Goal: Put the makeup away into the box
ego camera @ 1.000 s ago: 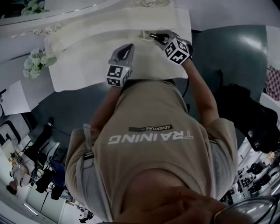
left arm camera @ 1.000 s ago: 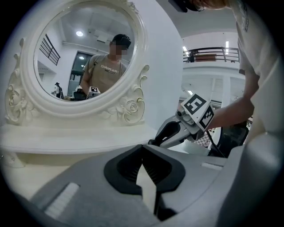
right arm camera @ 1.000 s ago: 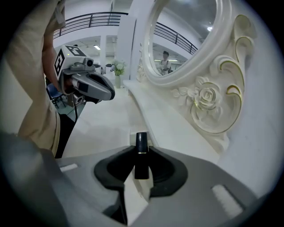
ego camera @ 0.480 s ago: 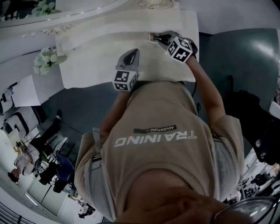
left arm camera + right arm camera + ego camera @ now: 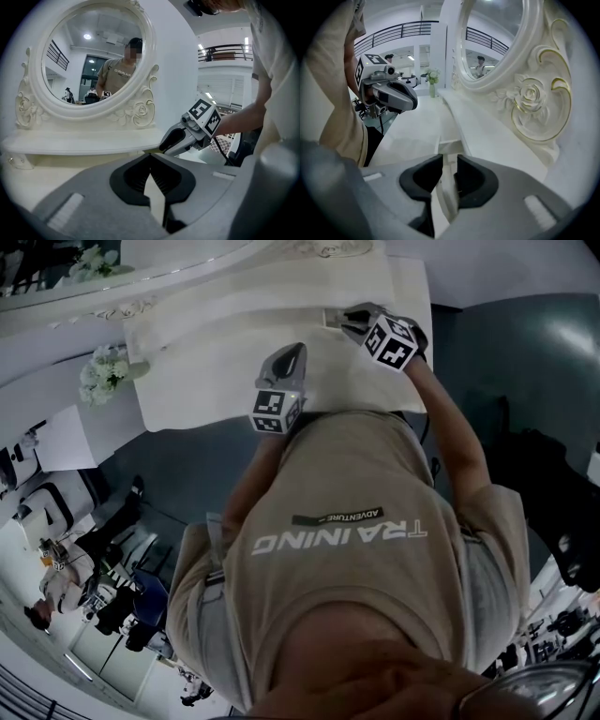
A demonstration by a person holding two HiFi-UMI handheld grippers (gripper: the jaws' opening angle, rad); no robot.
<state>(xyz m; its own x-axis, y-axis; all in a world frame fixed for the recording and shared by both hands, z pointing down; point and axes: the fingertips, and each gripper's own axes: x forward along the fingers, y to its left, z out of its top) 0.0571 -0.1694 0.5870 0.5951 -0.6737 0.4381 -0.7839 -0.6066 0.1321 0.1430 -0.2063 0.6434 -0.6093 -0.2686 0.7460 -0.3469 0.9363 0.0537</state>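
A small white box [image 5: 330, 317] [image 5: 449, 140] sits on the cream dressing table [image 5: 216, 362], next to the raised shelf under the mirror. My right gripper [image 5: 341, 321] [image 5: 449, 159] reaches down to it, and its jaws are shut on the box's near white wall, which fills the gap between the pads. My left gripper [image 5: 292, 352] [image 5: 150, 157] hovers over the bare tabletop to the left and nearer the person, with its tips together and nothing held. In the left gripper view, the right gripper [image 5: 174, 138] shows ahead. No makeup item shows in any view.
An oval mirror in a carved white frame [image 5: 84, 61] [image 5: 529, 98] stands on a raised shelf [image 5: 79, 140] behind the box. White flowers [image 5: 105, 376] stand at the table's left end, with a white sheet [image 5: 56, 437] beyond them. The person's torso [image 5: 337, 549] fills the lower head view.
The head view has drifted, so the table sits a little further right and lower in the picture. Both grippers keep their places relative to the table and box.
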